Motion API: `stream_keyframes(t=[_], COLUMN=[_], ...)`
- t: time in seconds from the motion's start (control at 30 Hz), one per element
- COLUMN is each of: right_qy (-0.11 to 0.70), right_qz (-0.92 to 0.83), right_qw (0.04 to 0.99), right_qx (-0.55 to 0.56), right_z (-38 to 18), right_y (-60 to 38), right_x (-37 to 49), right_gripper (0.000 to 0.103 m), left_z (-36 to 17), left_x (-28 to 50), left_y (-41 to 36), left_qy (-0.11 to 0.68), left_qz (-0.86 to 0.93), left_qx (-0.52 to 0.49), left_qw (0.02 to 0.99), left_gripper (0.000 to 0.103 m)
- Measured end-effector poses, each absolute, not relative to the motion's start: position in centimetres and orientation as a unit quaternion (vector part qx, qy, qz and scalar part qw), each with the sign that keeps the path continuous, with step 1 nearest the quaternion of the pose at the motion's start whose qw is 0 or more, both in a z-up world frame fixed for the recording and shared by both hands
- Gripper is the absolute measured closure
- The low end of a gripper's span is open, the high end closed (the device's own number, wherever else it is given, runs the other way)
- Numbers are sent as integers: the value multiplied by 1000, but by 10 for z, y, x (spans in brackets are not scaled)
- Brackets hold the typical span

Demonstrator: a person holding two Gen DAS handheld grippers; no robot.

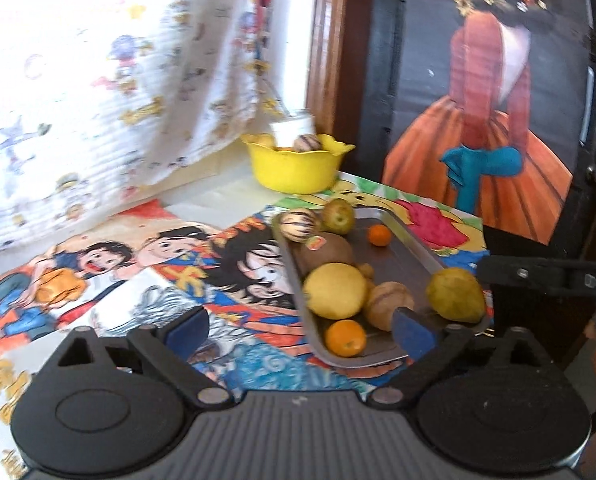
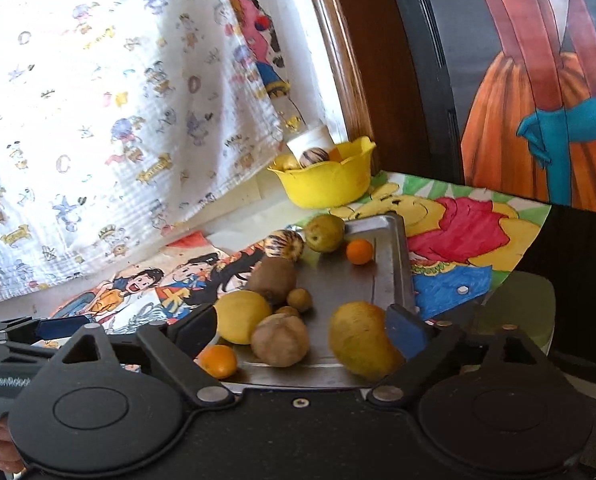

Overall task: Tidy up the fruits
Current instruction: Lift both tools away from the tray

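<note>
Mango, yellow-green, oblong (image 2: 361,340): lies beside your right gripper's (image 2: 309,328) spread, empty fingers, long axis slanting; left gripper (image 1: 298,326) open, farther.

A white curtain (image 1: 98,80) printed with small cartoon figures hangs at ten o'clock, its hem reaching the cartoon posters (image 1: 138,264) that cover the table. At one o'clock stands a dark panel painted with a woman in an orange skirt (image 1: 477,120), a brown wooden frame (image 1: 329,40) just left of it
</note>
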State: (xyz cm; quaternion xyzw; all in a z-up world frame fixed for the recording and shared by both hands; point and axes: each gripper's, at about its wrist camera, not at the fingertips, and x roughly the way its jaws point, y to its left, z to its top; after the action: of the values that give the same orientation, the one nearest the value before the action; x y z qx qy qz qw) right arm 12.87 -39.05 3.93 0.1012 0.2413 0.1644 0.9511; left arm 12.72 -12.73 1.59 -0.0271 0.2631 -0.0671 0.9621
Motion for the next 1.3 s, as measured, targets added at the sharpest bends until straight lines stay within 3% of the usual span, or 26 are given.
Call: stream_keyframes(t=[0.2, 1.3], right_qy=[210, 156], right_qz=[136, 105], right_qw=[965, 982], right_qx=[82, 25], right_z=[45, 21], right_y=[-367, -285], right_x=[96, 7], right_gripper=[1, 1], left_z=[16, -12], left_x=[113, 43], left_y=[-104, -48], left_qy=[261, 227], left_qz=[-38, -2], left_qx=[-32, -11], left_qw=[964, 974], left_gripper=[0, 0])
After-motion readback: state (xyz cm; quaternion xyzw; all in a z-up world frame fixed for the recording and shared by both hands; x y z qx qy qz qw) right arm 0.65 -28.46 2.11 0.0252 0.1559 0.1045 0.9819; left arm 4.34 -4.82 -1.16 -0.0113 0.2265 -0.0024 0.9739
